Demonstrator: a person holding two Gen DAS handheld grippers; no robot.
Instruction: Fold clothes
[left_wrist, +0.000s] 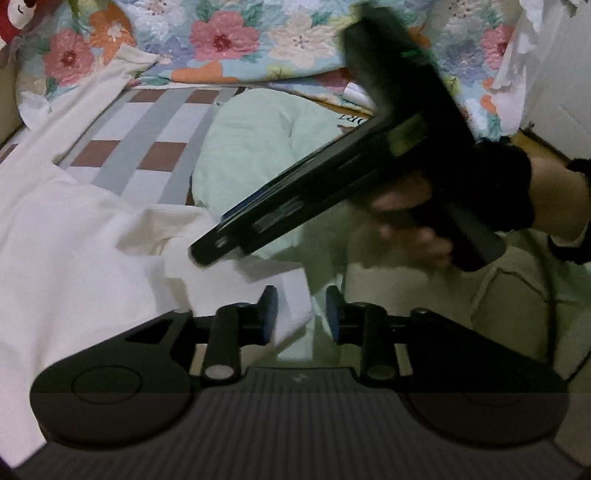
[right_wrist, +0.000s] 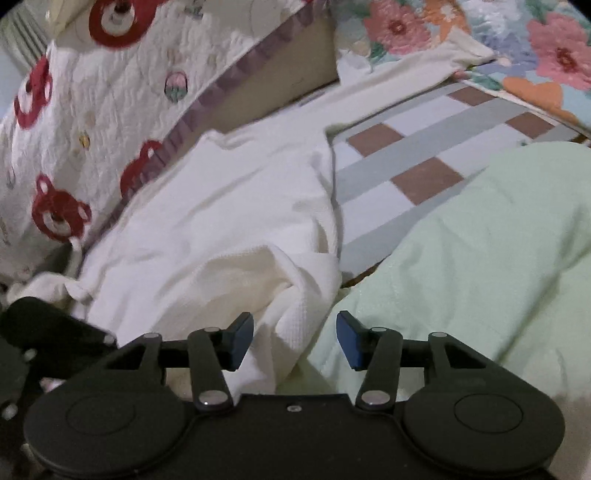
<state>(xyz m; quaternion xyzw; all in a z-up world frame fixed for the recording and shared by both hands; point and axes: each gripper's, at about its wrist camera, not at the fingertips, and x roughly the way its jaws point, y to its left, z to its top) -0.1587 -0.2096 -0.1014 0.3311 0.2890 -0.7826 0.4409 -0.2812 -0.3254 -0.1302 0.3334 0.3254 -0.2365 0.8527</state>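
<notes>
A white waffle-textured garment (left_wrist: 74, 240) (right_wrist: 207, 206) lies crumpled on the bed, and a pale green garment (left_wrist: 258, 147) (right_wrist: 480, 240) lies to its right. My left gripper (left_wrist: 301, 314) is low over the white garment's edge. Its blue pads stand apart with a flap of white cloth lying between them, unpressed. My right gripper (right_wrist: 295, 339) is open wide over the seam where white and green meet, with a white fold below the gap. In the left wrist view its black body (left_wrist: 332, 184) slants down from a person's hand (left_wrist: 417, 221), tip on the white cloth.
A checked sheet (left_wrist: 147, 147) (right_wrist: 406, 166) of grey, white and brown covers the bed under both garments. A floral quilt (left_wrist: 240, 40) (right_wrist: 554, 48) is bunched at the far side. A bear-patterned quilt (right_wrist: 92, 110) rises at the left.
</notes>
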